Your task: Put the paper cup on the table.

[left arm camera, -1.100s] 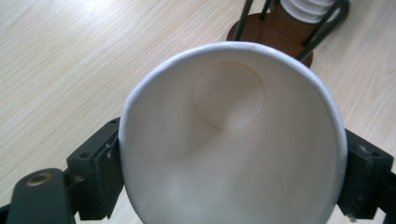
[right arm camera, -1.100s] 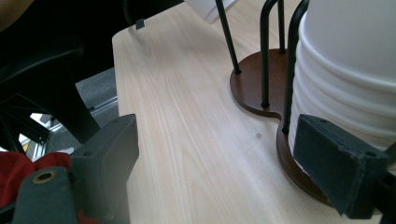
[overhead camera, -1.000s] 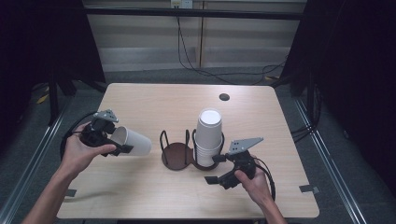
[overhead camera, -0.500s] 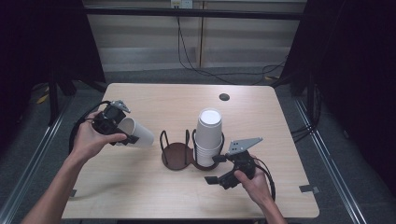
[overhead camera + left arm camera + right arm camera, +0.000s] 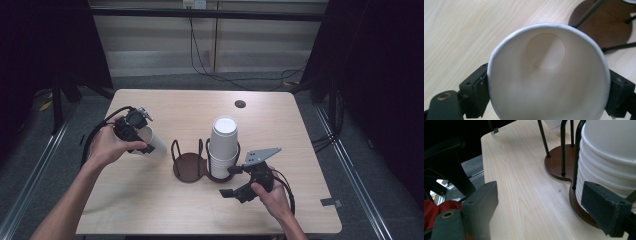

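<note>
A white paper cup (image 5: 154, 145) lies tilted on its side in my left gripper (image 5: 146, 140), left of the dark brown wire cup holder (image 5: 188, 168). In the left gripper view the jaws are shut on the rim of the cup (image 5: 549, 82), whose open mouth faces the camera; the left gripper (image 5: 549, 96) hangs over the tabletop. A stack of upturned white cups (image 5: 223, 145) fills the holder's right ring. My right gripper (image 5: 229, 181) stands open just in front of that stack. In the right gripper view the gripper (image 5: 544, 206) has one pad beside the stack (image 5: 609, 157).
The holder's left ring (image 5: 186, 150) stands empty above its base (image 5: 556, 165). A black round grommet (image 5: 240, 104) sits at the back of the wooden table (image 5: 150, 200). A small dark tag (image 5: 332, 202) lies near the front right corner.
My left hand has carried the cup to the right and away from the person, closer to the holder. The right gripper has stayed where it was.
</note>
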The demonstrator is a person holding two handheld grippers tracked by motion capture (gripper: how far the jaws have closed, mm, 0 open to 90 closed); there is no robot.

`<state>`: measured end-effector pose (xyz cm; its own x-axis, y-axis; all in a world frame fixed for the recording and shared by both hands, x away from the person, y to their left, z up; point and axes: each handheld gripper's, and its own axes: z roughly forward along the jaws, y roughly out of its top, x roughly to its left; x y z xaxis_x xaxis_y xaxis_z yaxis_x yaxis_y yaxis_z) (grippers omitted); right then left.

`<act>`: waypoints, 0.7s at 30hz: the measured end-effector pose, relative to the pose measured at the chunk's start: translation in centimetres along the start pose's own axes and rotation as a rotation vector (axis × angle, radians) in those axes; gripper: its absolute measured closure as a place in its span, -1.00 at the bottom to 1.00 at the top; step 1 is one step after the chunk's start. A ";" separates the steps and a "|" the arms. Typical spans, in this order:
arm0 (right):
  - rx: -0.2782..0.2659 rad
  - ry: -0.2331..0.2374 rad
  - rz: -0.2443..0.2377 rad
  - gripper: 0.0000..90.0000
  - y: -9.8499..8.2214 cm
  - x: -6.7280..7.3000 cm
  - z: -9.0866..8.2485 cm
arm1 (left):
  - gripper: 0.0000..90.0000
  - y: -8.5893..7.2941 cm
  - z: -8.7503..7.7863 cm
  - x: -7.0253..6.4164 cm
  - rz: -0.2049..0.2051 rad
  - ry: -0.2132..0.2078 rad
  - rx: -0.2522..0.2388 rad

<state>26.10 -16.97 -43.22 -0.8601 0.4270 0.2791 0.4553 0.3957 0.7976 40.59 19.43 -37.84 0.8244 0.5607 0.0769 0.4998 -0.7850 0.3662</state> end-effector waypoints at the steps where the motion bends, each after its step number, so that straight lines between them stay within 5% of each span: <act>1: 0.000 0.000 0.001 -0.68 0.0 0.0 0.0 | -0.71 0.1 0.2 0.0 -0.006 -0.009 -0.001; 13: 0.011 -0.007 -0.001 -0.68 0.0 0.0 0.3 | -0.74 1.6 1.7 -0.6 0.040 0.011 0.062; 21: 0.012 -0.019 0.003 -0.68 0.0 0.0 0.2 | -0.81 2.3 3.0 -0.3 0.015 -0.006 0.084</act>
<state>26.16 -16.86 -43.34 -0.8542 0.4437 0.2712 0.4608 0.4044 0.7900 42.24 16.68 -39.79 0.8331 0.5479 0.0764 0.5081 -0.8125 0.2858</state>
